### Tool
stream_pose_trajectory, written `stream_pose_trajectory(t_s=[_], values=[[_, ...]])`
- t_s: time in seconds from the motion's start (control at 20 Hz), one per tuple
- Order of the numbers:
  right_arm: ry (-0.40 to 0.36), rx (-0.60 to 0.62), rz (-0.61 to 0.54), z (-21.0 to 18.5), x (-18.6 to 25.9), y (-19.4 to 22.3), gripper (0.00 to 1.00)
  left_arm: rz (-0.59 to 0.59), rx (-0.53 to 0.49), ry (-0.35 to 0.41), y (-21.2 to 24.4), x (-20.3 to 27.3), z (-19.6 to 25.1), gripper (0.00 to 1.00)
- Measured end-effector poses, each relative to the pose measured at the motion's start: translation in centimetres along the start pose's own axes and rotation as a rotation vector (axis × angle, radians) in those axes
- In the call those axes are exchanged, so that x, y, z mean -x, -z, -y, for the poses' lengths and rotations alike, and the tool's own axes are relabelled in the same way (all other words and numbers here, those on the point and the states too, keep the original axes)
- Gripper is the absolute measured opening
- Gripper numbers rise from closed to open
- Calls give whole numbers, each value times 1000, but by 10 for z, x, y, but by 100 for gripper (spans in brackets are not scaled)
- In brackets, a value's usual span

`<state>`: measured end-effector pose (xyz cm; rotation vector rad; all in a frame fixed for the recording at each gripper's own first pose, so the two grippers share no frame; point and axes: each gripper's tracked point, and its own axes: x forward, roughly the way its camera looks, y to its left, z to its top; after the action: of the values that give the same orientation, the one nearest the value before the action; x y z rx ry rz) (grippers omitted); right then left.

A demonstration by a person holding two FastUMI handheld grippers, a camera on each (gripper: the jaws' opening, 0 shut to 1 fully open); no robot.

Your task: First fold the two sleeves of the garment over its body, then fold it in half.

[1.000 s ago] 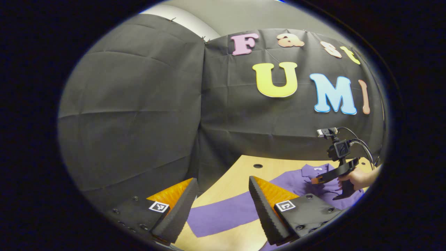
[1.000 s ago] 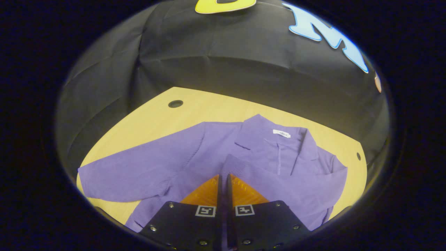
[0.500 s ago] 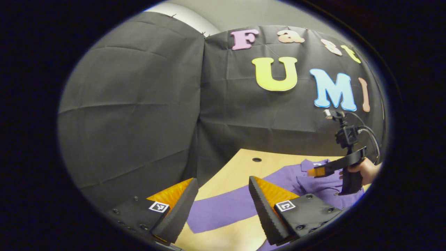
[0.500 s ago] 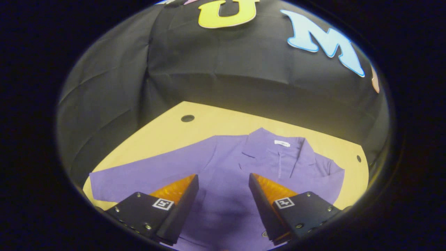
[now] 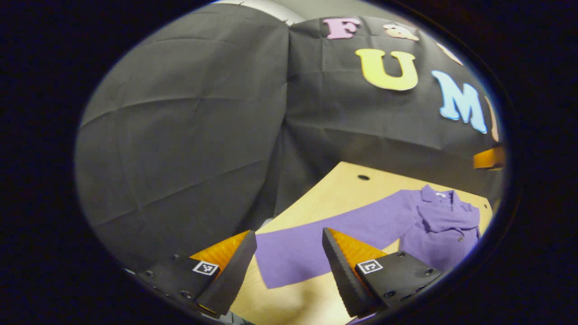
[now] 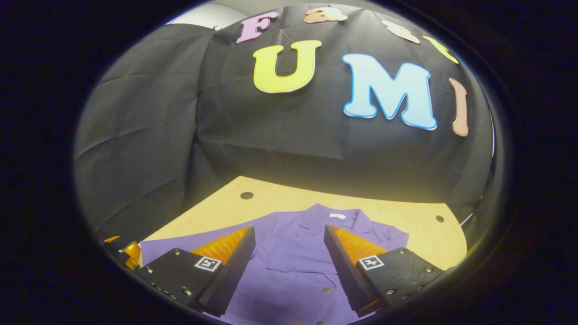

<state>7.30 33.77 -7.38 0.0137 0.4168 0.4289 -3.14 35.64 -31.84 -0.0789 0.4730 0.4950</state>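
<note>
A purple collared garment (image 6: 298,253) lies flat on the wooden table (image 6: 424,234), collar toward the wall. One sleeve (image 5: 447,214) lies folded across its chest. The other sleeve (image 5: 325,234) stretches out flat over the table, its cuff end between my left gripper's fingers. My left gripper (image 5: 288,234) is open and hovers above that cuff. Above the garment's chest my right gripper (image 6: 289,229) is open and holds nothing. The right gripper's tip (image 5: 490,159) shows high at the right edge of the left gripper view. The left gripper (image 6: 119,248) shows low left in the right gripper view.
The table (image 5: 316,203) has small round holes (image 6: 246,195) near its back corners, and the black cloth wall rises just behind it. Bare wood runs behind the collar and in front of the outstretched sleeve (image 5: 289,302).
My right gripper opened, let go of the sleeve it held over the body, and rose. The left gripper stayed open and swung so the outstretched sleeve and body come into view.
</note>
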Motion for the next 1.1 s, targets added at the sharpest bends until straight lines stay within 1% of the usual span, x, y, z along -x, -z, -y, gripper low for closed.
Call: stream_pose_trajectory(t_s=[0.1,0.2,0.25,0.3,0.4,0.45,0.5,0.6,0.7,0.75,0.8,0.85,0.9,1.0,1.05,1.1], values=[[13,-2,23,3,23,-7,94,-79,12,-34,25,-14,-12,95],[42,-14,38,11,39,-14,94,-117,-2,-53,41,-29,-21,94],[58,-14,42,15,46,-17,94,-133,-4,-54,46,-36,-21,96],[73,-11,47,20,52,-18,94,-148,5,-47,50,-39,-20,94],[83,-9,51,24,61,-22,94,-179,14,-35,59,-48,-21,94],[81,-12,56,24,65,-23,94,-201,14,-45,62,-51,-24,94],[79,-12,62,25,68,-24,94,-184,11,-39,59,-56,-23,94],[80,-8,58,28,73,-22,94,-186,19,-54,60,-55,-16,94],[75,-15,62,28,72,-22,94,-194,-4,-59,63,-61,-4,96],[66,-21,58,26,70,-21,94,-201,-15,-63,63,-63,-1,96],[54,-23,52,24,69,-19,94,-204,-22,-65,63,-64,1,94],[42,-17,48,23,67,-18,94,-203,-15,-57,63,-65,2,94],[32,-10,46,23,65,-17,94,-199,-6,-67,61,-64,3,94],[13,-5,34,20,62,-13,94,-201,-10,-65,64,-65,5,73],[5,-9,29,20,61,-12,94,-200,-11,-53,63,-65,9,67],[1,-12,25,21,59,-10,94,-202,-15,-49,63,-66,12,58]])
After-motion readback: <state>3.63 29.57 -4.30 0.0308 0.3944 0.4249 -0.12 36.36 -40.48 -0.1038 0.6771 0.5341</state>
